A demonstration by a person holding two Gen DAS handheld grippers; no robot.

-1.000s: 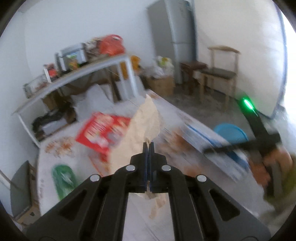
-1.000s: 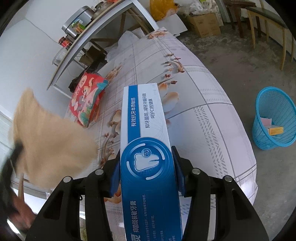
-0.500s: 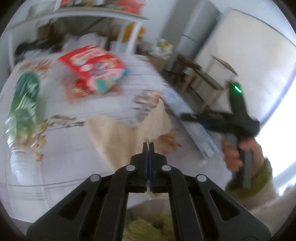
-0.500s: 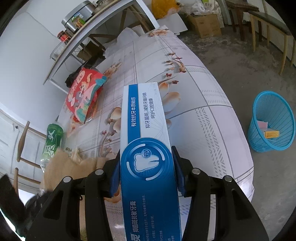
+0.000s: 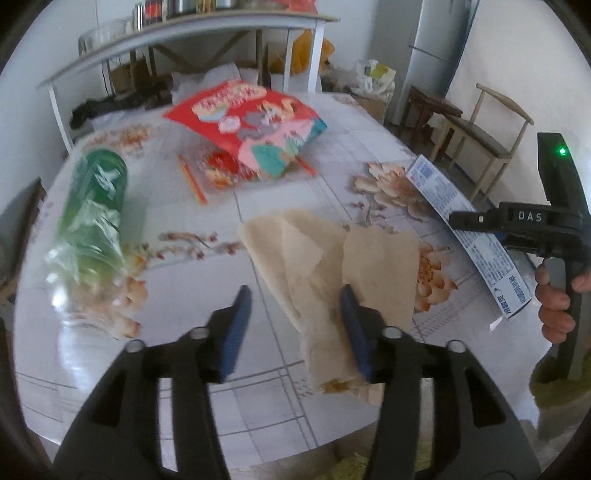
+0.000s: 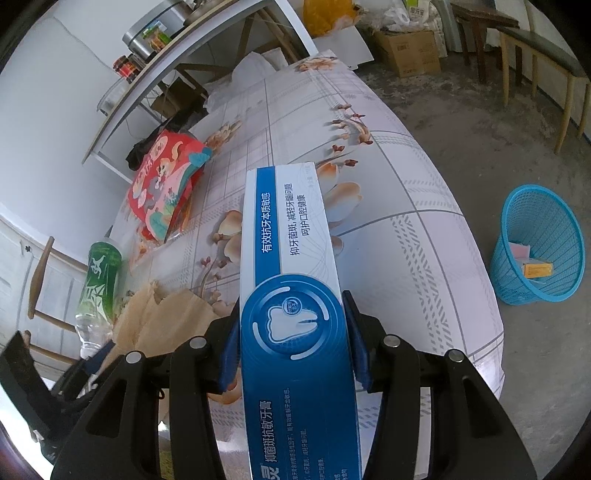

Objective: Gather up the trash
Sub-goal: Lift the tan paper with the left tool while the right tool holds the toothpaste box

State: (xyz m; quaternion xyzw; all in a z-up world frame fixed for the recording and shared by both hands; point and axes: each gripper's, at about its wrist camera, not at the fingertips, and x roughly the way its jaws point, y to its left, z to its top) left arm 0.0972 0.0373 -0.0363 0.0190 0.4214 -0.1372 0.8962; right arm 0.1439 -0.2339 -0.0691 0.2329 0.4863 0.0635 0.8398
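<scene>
Landmark: the desk (image 5: 369,155), round, under a floral cloth.

1. Left hand-held gripper (image 5: 295,314), at the desk's near edge. Its jaws have just been opening and stand spread; the crumpled brown paper (image 5: 314,251) lies on the cloth between them, draped against the right pad, the left pad clear of it.
2. Right hand-held gripper (image 6: 293,339), over the near edge to the right of the paper. Its pads pinch the long sides of a blue-and-white toothpaste box (image 6: 291,266), which juts out over the desk. A hand (image 5: 554,295) grips the handle.
3. Green plastic bottle (image 5: 92,221), lying on its side on the desk's left part, left of the paper.
4. Red snack bag (image 5: 247,125), further in on the desk beyond the paper, resting over clear wrappers.
5. Blue mesh bin (image 6: 539,247), on the floor off the desk's right side, well apart from it, with a few items inside.
6. White shelf table (image 5: 184,33) carrying jars and tins, behind the desk's far edge.
7. Wooden chair (image 5: 480,125), beyond the desk at far right.
</scene>
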